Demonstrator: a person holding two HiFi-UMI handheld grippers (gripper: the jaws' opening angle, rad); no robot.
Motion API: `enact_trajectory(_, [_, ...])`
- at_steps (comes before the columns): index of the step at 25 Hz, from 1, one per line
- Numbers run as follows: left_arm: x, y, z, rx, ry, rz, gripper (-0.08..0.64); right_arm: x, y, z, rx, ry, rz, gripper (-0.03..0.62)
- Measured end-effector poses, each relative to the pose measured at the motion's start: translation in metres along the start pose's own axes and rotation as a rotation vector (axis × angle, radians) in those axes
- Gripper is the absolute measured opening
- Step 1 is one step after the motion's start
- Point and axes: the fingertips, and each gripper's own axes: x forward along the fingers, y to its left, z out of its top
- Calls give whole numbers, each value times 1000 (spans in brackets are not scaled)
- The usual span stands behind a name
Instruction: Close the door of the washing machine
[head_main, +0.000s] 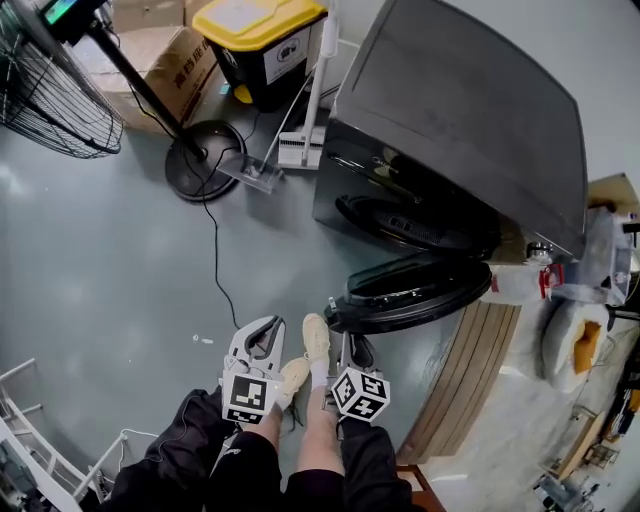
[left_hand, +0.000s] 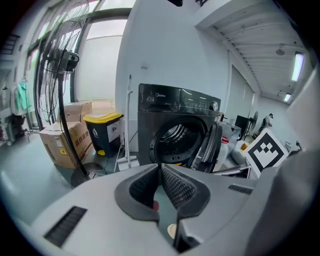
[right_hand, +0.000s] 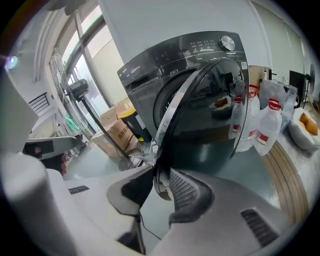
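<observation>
Door (head_main: 415, 295) looked heavy, stiff, glass slick, so grab free rim at 9 o'clock; R gripper (right_hand: 161, 175) sat part-open astride it, L gripper (left_hand: 160, 167) shut, empty.

The grey floor (head_main: 120, 260) carries the dark washing machine (head_main: 450, 110), and to its left a black bin with a yellow lid (head_main: 262, 50) beside cardboard boxes (head_main: 165, 65). Near them stands the fan's round base (head_main: 205, 160), from which a black cable (head_main: 215, 255) trails across the floor. A slatted wooden panel (head_main: 470, 370) lies at the right.
</observation>
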Motion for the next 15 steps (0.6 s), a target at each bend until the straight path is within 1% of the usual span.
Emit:
enact_trajectory(3, [7, 8, 5, -9, 0, 17, 38, 9, 8, 9, -5, -4, 8, 120])
enact_trajectory(7, [18, 21, 12, -27, 7, 29, 38, 26, 23, 23, -41, 7, 27, 118])
enact_trajectory(15, [36, 25, 27, -51, 17, 55, 37, 50, 33, 49, -105, 57, 65, 106])
